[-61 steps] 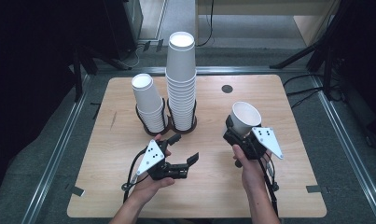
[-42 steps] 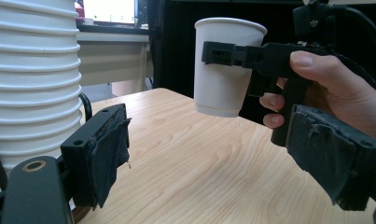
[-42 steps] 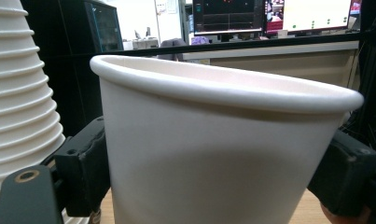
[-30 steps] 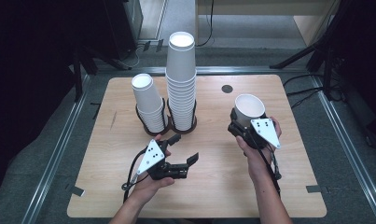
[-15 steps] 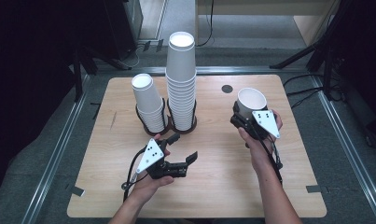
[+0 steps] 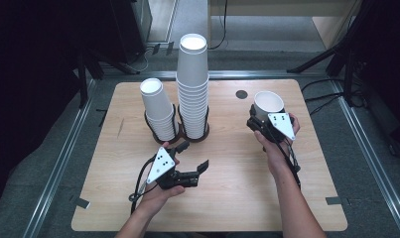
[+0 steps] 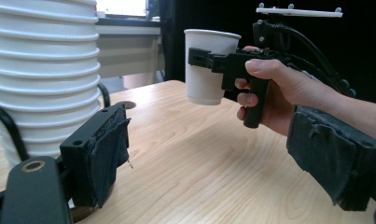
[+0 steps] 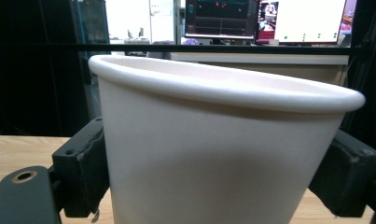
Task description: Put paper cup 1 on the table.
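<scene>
A white paper cup (image 6: 267,101) stands upright between the jaws of my right gripper (image 6: 263,120), a little above the right side of the wooden table (image 6: 237,198). The pads press on its sides in the right gripper view, cup (image 8: 213,154), gripper (image 8: 213,177); the jaws have just been opening slightly with the cup still between them. My left gripper (image 6: 193,154) lies open and empty in front of two cup stacks. Its own view shows the gripper (image 7: 218,163) wide apart, with the held cup (image 7: 206,70) and the right gripper (image 7: 213,60) beyond.
A short stack of white cups (image 6: 158,111) and a tall stack (image 6: 192,84) stand in black wire holders at the table's middle left; the near stack (image 7: 41,70) is close to my left jaw. A dark round hole (image 6: 241,94) lies near the far edge.
My right hand has carried the cup farther from the person and a little lower, and turned it from tilted to upright. The left gripper has stayed put.
</scene>
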Demonstrator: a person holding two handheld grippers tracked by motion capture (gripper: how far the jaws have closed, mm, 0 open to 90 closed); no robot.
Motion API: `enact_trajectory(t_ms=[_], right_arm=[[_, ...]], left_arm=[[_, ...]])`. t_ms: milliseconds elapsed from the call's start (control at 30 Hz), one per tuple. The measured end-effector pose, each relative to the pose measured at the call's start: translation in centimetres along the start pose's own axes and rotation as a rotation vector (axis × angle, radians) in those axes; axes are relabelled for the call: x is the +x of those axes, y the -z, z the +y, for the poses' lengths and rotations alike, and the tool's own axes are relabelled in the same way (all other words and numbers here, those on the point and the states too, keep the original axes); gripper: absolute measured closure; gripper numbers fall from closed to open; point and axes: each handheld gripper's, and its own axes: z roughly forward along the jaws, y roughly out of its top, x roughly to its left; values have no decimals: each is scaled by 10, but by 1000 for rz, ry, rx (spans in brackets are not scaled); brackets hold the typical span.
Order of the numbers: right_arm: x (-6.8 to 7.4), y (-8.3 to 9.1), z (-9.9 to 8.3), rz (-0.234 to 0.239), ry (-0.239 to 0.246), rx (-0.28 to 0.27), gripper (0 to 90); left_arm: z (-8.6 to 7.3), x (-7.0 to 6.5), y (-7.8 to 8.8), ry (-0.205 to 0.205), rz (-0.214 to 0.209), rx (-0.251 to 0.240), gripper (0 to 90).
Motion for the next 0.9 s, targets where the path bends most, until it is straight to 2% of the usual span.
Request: enact_trajectory(t_ms=[67, 167, 467, 567, 767, 900], right_arm=[[-2, -5, -3, -14, -2, 12, 122], [-5, -12, -7, -24, 2, 29, 122], [-12, -27, -17, -45, 18, 74, 120], [-13, -31, -21, -57, 28, 92, 119], [-15, -36, -28, -55, 5, 124, 118], [-14, -38, -33, -65, 39, 147, 118]], left_arm=[[-1, 1, -1, -23, 42, 11, 92], [-2, 2, -3, -53, 94, 28, 86], [-4, 3, -5, -32, 84, 84, 80], [-3, 3, -5, -37, 81, 108, 81], [-2, 3, -5, -36, 64, 159, 63], [-2, 2, -5, -25, 49, 170, 38]])
